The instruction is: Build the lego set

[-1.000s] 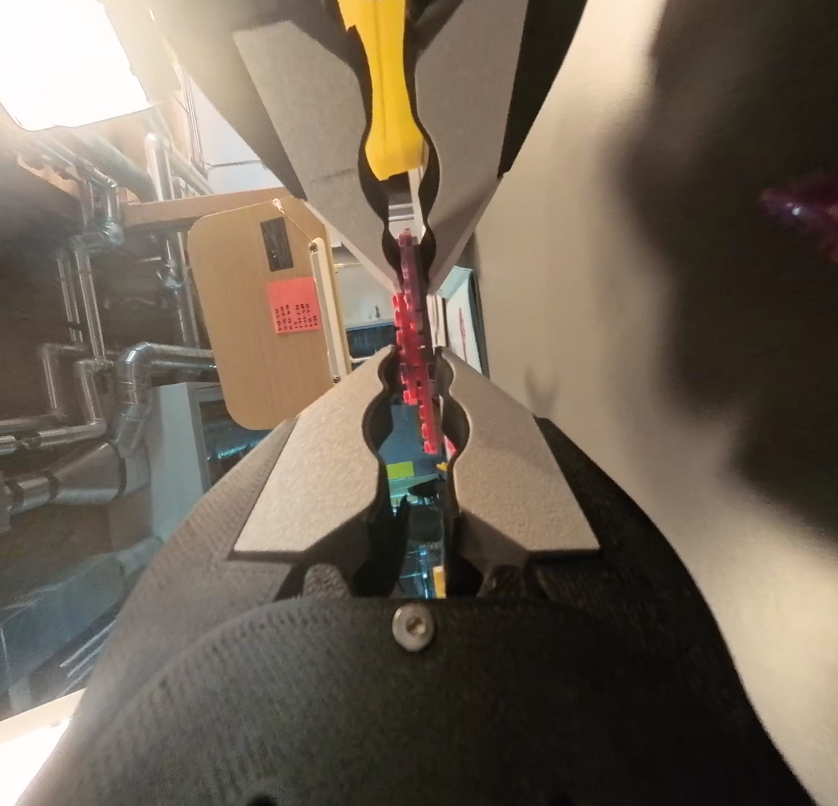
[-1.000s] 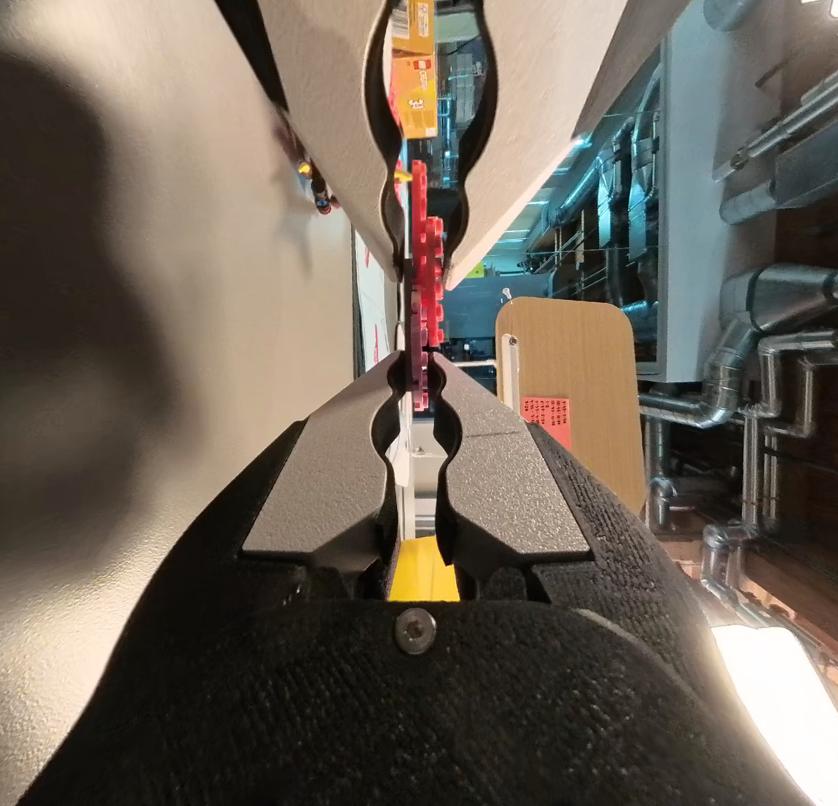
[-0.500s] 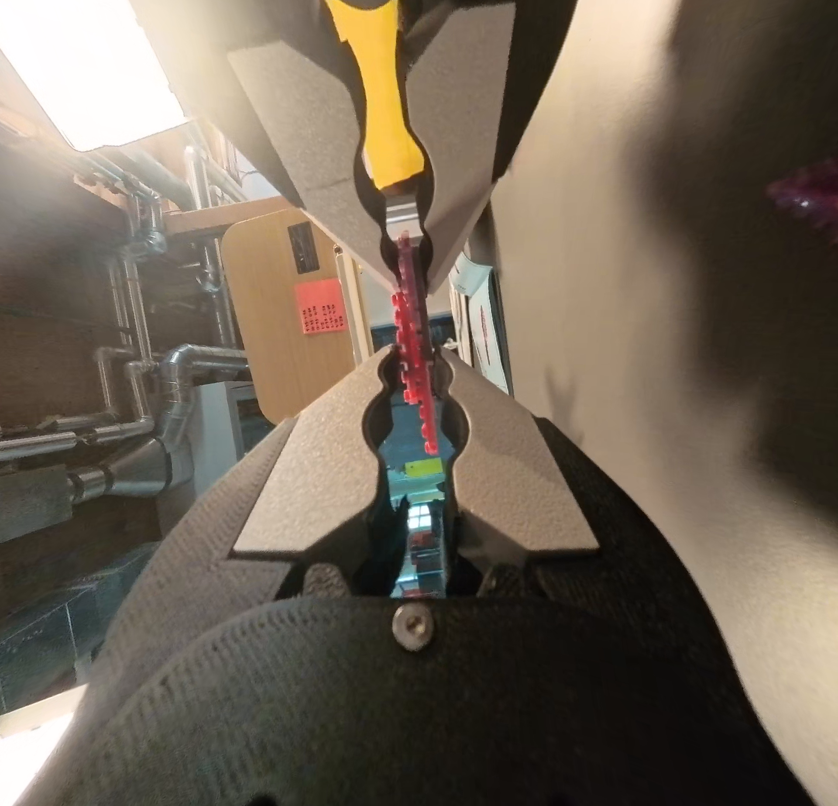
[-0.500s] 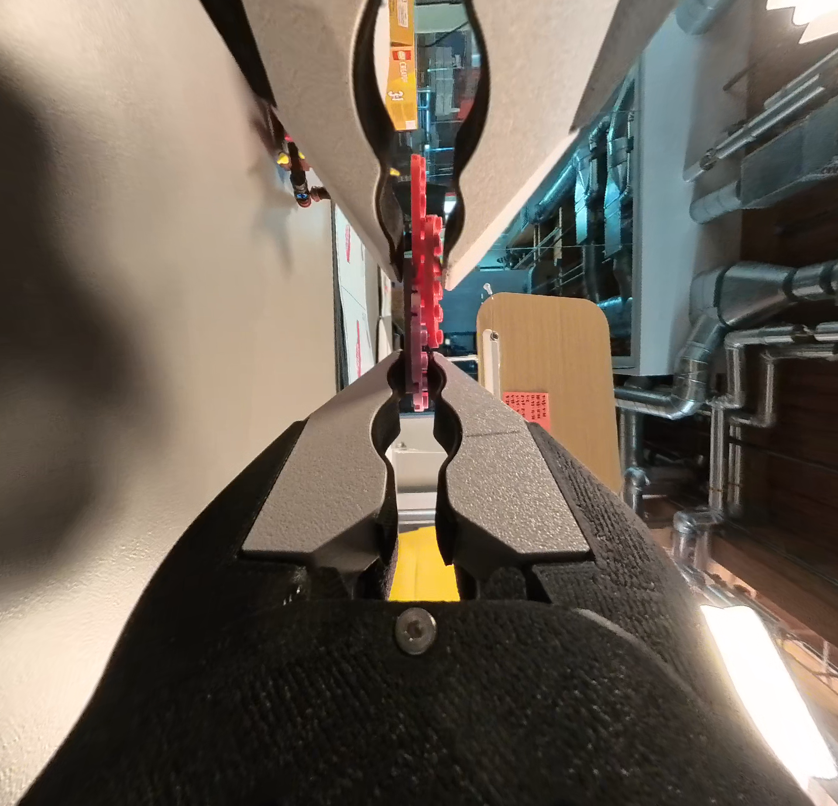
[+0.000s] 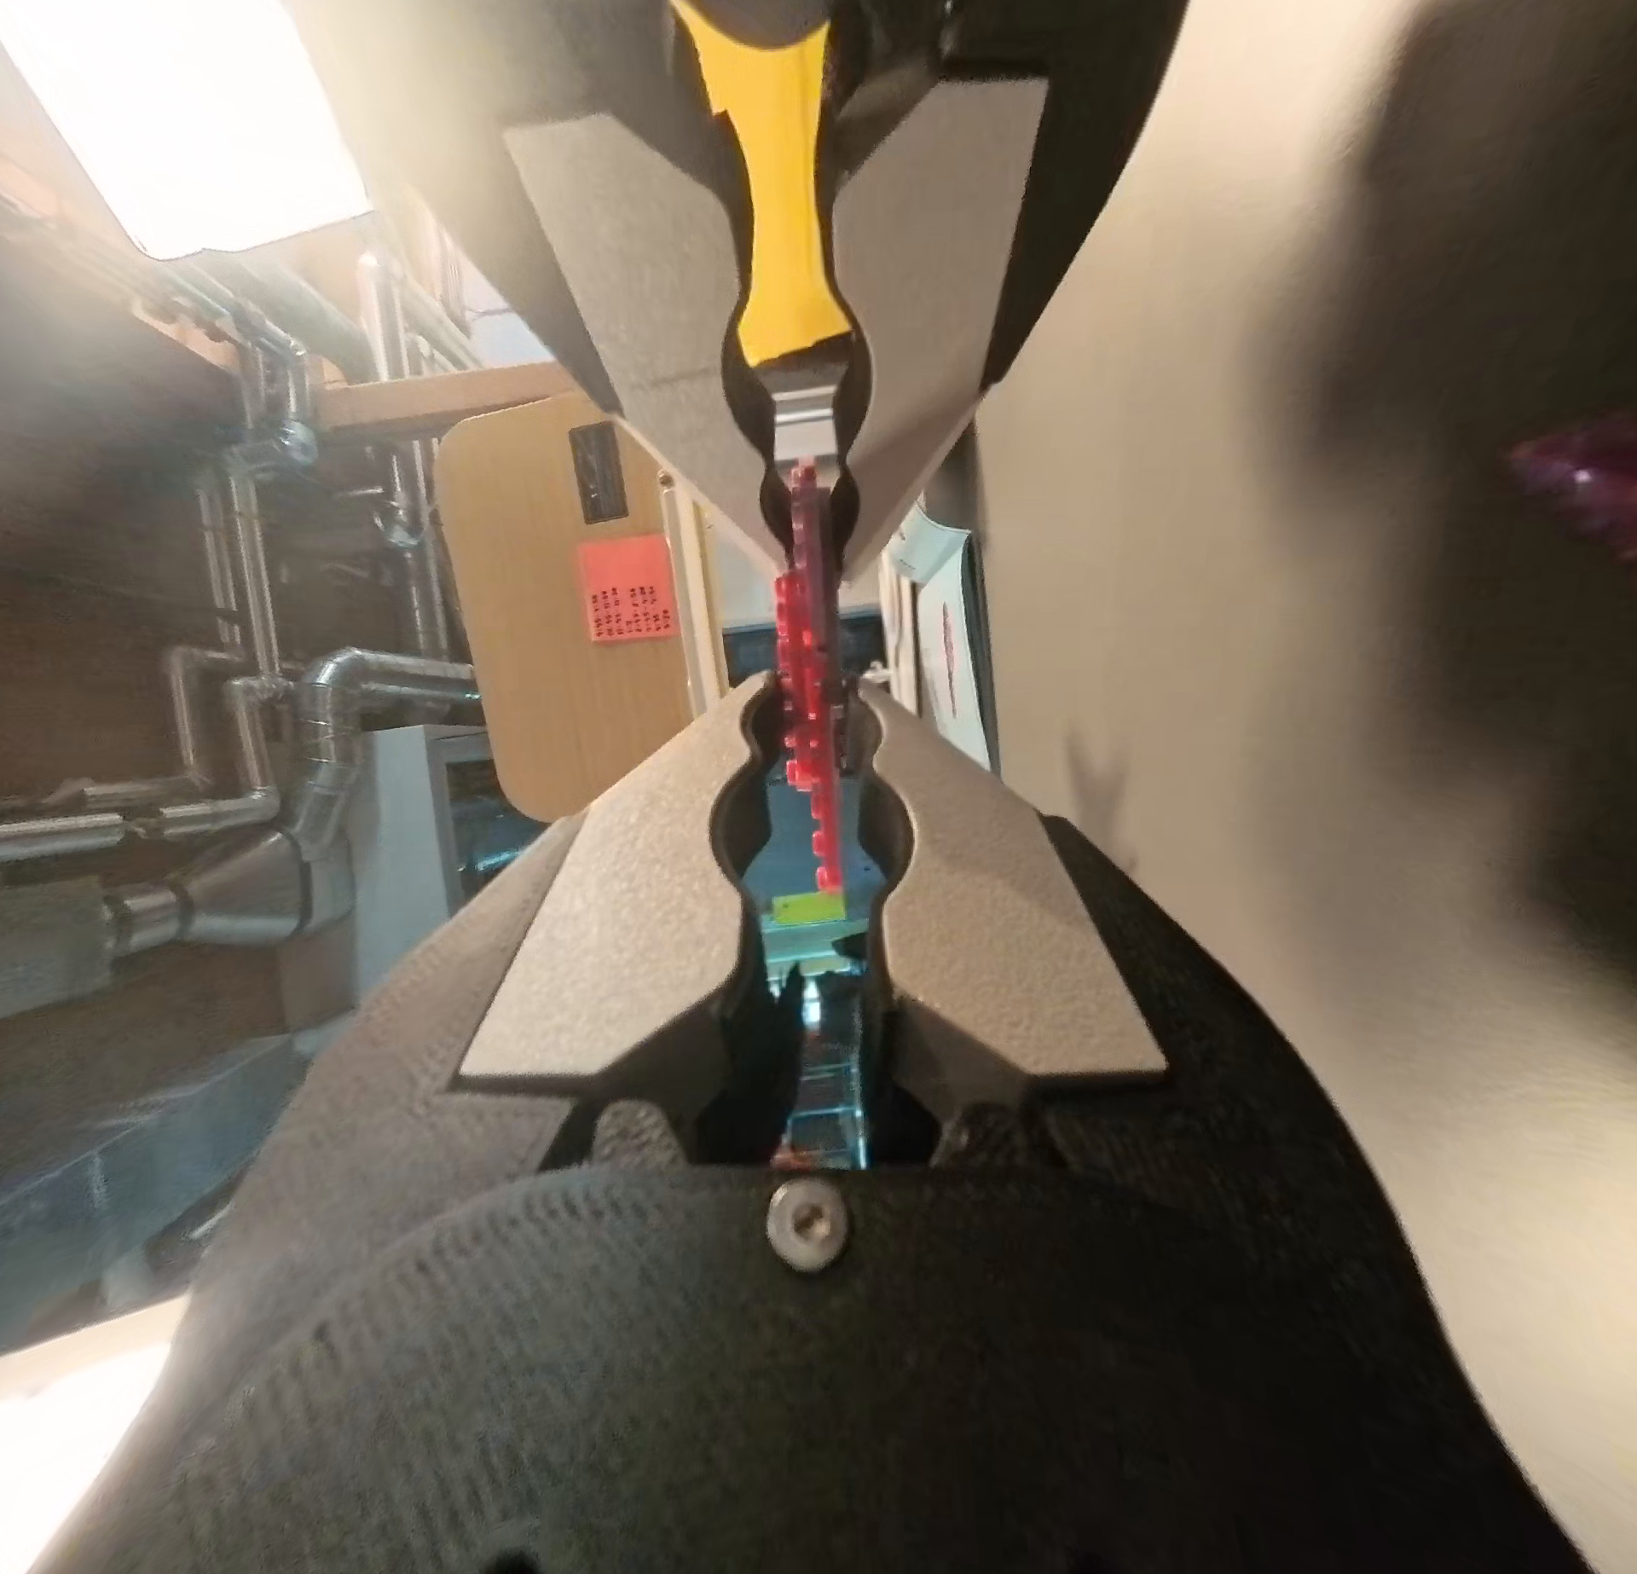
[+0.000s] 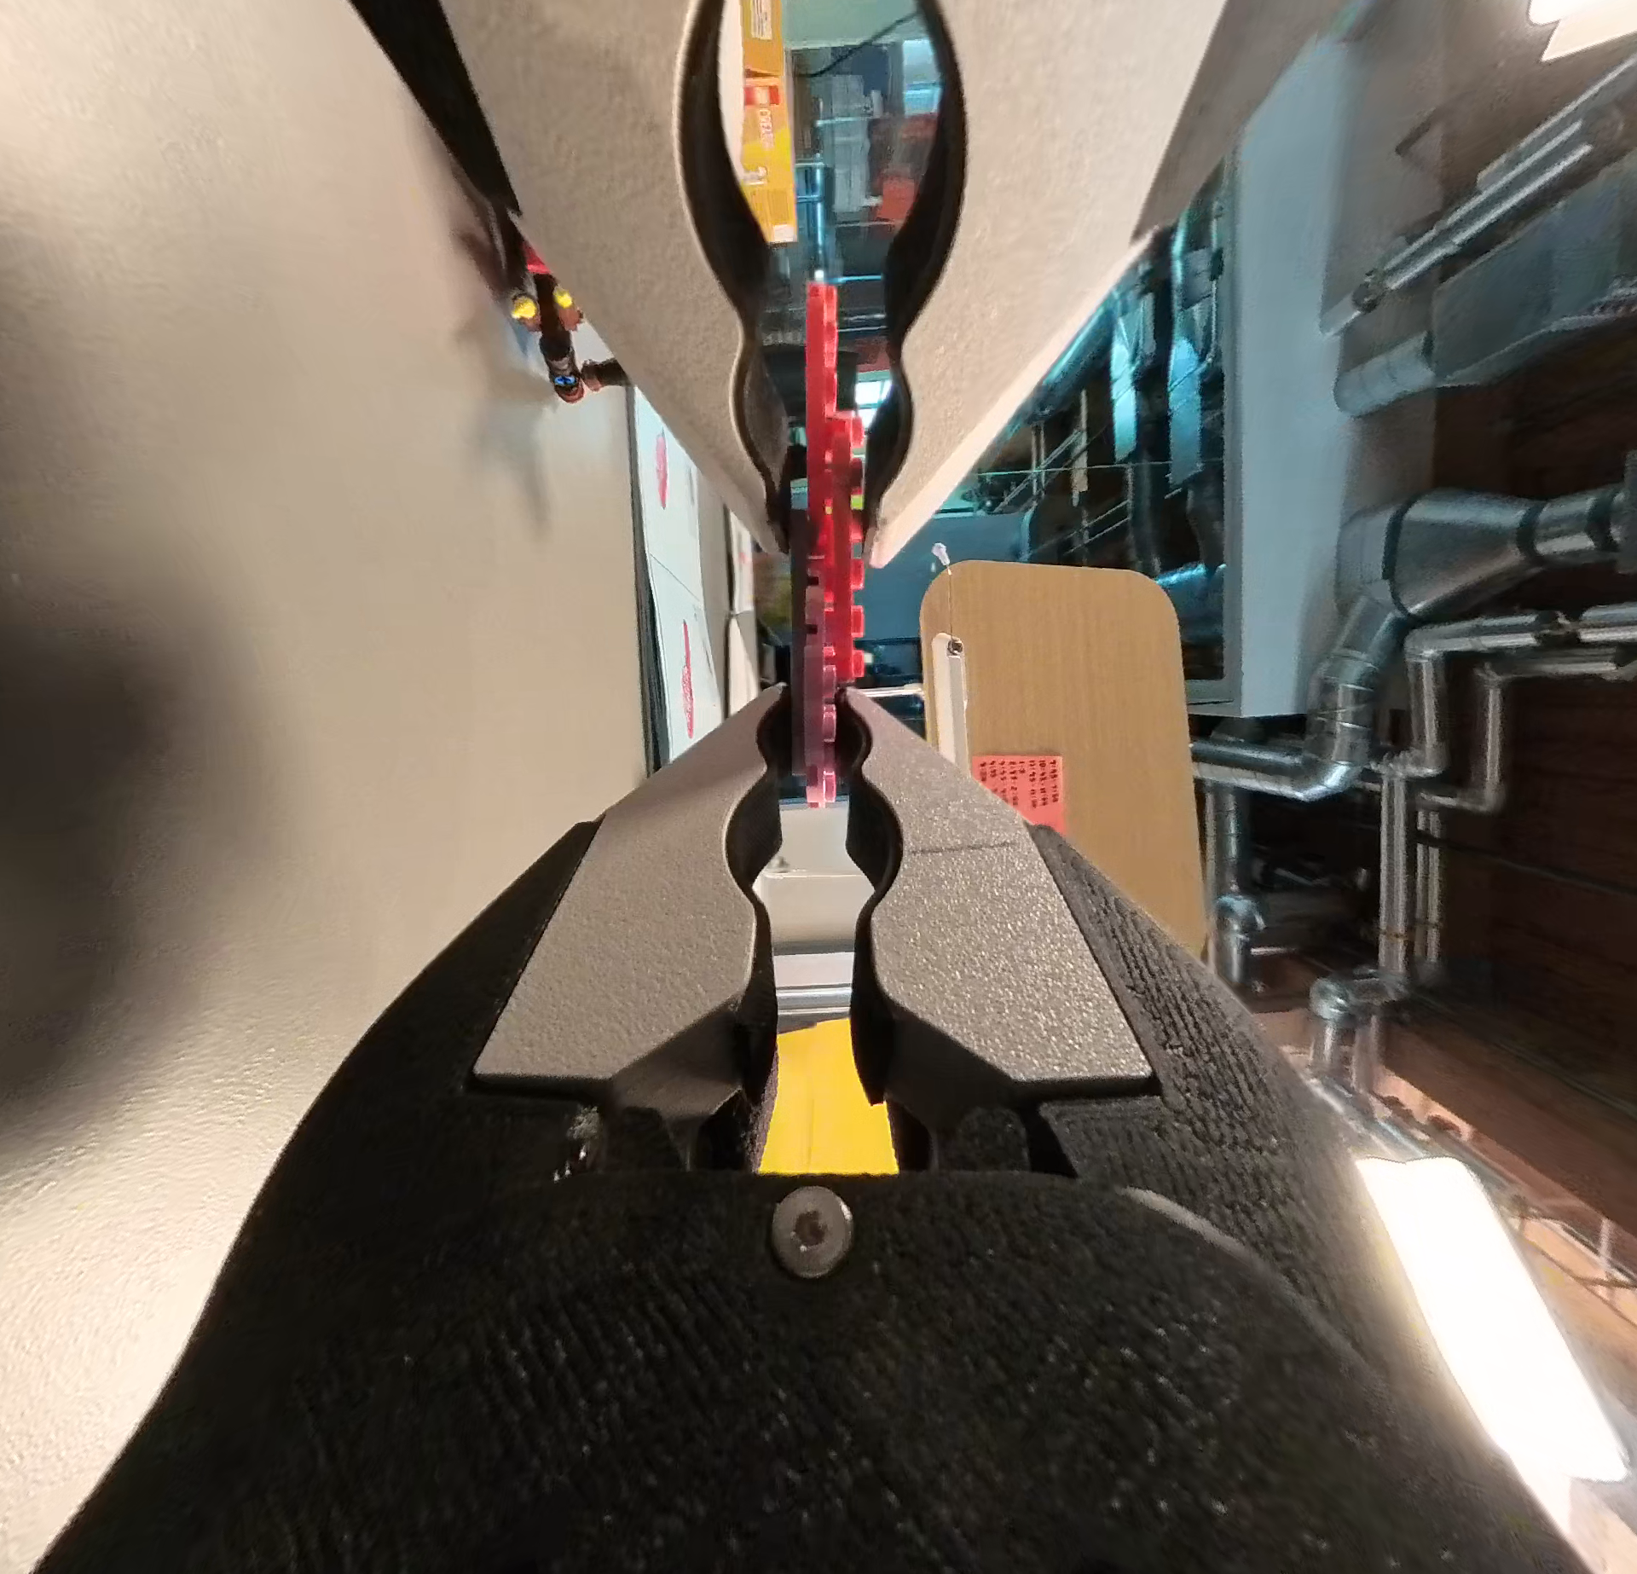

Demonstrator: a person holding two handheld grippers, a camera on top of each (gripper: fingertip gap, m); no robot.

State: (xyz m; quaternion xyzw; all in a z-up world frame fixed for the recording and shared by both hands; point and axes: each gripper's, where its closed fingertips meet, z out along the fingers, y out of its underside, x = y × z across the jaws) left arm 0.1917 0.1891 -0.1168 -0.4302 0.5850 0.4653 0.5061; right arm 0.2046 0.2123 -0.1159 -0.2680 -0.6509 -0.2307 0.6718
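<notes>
Left gripper (image 5: pixel 813 706): black knit-textured body with a hex screw, and two grey, grainy fingers (image 5: pixel 647 832) whose inner edges are wavy. The jaws stand narrow, closed on the red plates (image 5: pixel 808 672), a flat studded assembly of translucent plastic seen edge-on. The pads press its two faces at the tips.

Right gripper (image 6: pixel 817 709): same build, black ribbed body and grey wavy-edged fingers (image 6: pixel 957 858). Its jaws stand narrow, closed on the purplish end (image 6: pixel 819 734) of the same assembly, with the pads against both faces.

The two grippers face each other tip to tip, each holding one end. In the left wrist view the right gripper (image 5: pixel 810 548) enters from the top edge, with a yellow part (image 5: pixel 779 229) showing between its fingers. In the right wrist view the left gripper (image 6: pixel 824 530) enters from the top in the same way.

The long axis of the plates runs straight along the line between the two grippers. The studs point toward the side with the pipes (image 6: pixel 1382 734). The assembly is held in the air, clear of any surface.

Beside the grippers lies a smooth pale surface (image 5: pixel 1152 557). Farther off stand a rounded wooden panel (image 5: pixel 549 610) bearing a red sticker (image 5: pixel 627 592), bent metal pipes and a yellow box (image 6: pixel 769 132).
</notes>
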